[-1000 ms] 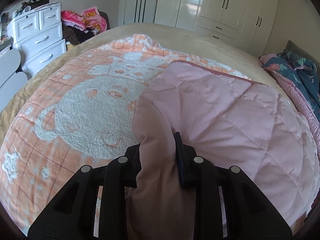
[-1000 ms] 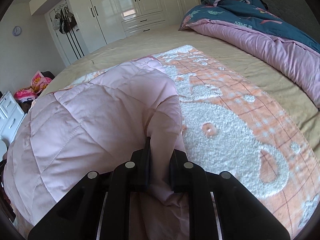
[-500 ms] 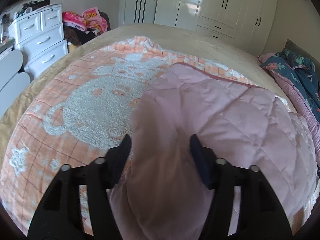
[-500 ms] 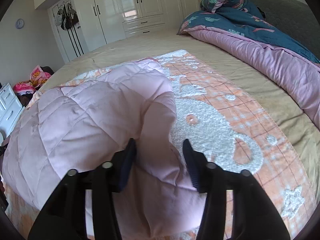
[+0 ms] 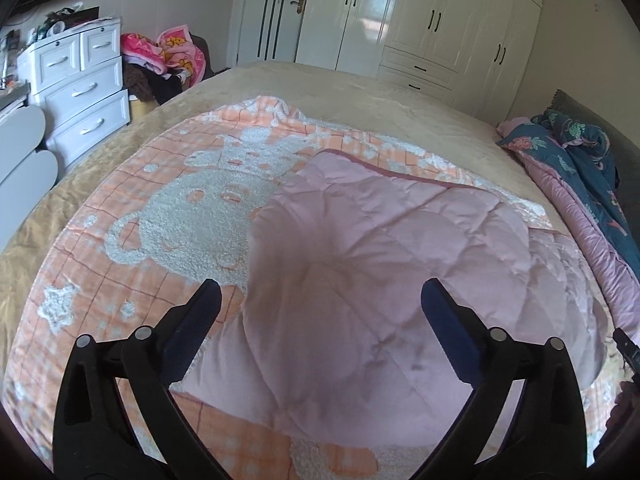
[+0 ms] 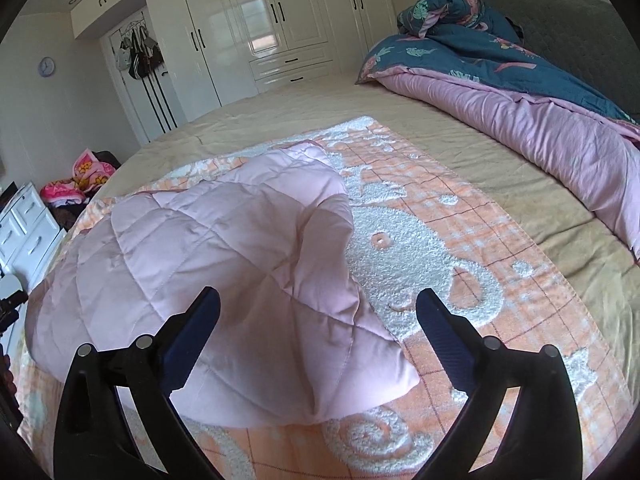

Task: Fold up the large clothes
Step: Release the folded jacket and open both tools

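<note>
A pale pink quilted blanket [image 5: 384, 248] lies folded over on an orange blanket with a white fleecy bear pattern [image 5: 188, 216], spread on the bed. My left gripper [image 5: 320, 300] hovers above the pink fold's near left corner, its jaws opening wide and touching nothing. In the right wrist view the same pink fold [image 6: 224, 248] rests on the orange blanket [image 6: 424, 248]. My right gripper [image 6: 318, 302] hangs above its near right corner, jaws likewise opening, pads clear of the cloth.
A tan bedspread [image 5: 360, 92] covers the bed. A bunched dark blue and purple duvet [image 6: 520, 92] lies by the headboard. White drawers [image 5: 80, 84] and a clothes pile [image 5: 168, 56] stand left; white wardrobes [image 6: 256, 28] line the far wall.
Both grippers were shut on pinched folds of the pink blanket; they have let go, opened wide and lifted back. The released fold now lies flat.
</note>
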Available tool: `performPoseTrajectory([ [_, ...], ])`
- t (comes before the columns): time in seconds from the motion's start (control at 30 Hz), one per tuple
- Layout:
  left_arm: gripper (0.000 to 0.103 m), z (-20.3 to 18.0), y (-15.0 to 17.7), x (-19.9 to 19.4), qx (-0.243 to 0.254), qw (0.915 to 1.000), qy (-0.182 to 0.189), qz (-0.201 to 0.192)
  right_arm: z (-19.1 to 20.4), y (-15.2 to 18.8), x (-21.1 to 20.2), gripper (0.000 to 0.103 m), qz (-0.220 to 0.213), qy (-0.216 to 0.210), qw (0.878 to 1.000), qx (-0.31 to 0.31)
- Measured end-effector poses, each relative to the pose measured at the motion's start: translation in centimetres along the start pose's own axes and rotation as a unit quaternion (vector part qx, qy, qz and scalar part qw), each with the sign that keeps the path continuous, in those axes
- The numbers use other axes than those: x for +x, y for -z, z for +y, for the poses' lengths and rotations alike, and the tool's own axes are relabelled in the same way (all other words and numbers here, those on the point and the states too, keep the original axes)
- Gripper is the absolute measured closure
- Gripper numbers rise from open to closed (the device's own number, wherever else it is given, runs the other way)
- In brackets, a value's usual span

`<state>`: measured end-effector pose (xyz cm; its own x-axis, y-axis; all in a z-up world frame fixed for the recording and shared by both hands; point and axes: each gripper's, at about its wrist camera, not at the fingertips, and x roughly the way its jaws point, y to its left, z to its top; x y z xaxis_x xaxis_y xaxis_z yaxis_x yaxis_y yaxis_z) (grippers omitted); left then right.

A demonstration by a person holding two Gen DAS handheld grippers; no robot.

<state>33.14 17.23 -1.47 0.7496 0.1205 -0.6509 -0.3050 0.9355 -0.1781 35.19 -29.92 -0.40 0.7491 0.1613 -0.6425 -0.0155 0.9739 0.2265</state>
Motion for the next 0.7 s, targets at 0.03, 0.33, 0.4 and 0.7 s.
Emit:
performPoseTrajectory([
  [0.03,0.009,-0.2,0.0,-0.4,0.001,1.0,0.0,-0.001,0.2,0.0,-0.5,0.005,-0.004,-0.001,1.0,-0.001],
  [0.33,0.009,-1.3,0.6,-4.6,0.013,0.9998,0.004,-0.016,1.6,0.4,-5.7,0.004,-0.04,-0.034,0.999,-0.011],
  [0.4,0.009,-1.5,0.7,-5.4,0.017,0.9996,0.004,-0.02,1.8,0.6,-7.1,0.004,-0.05,-0.037,0.998,-0.01],
  [0.7,0.009,-1.1,2.1,-9.6,0.02,0.9992,0.002,-0.036,1.5,2.1,-12.3,0.004,-0.058,-0.029,0.998,-0.004],
])
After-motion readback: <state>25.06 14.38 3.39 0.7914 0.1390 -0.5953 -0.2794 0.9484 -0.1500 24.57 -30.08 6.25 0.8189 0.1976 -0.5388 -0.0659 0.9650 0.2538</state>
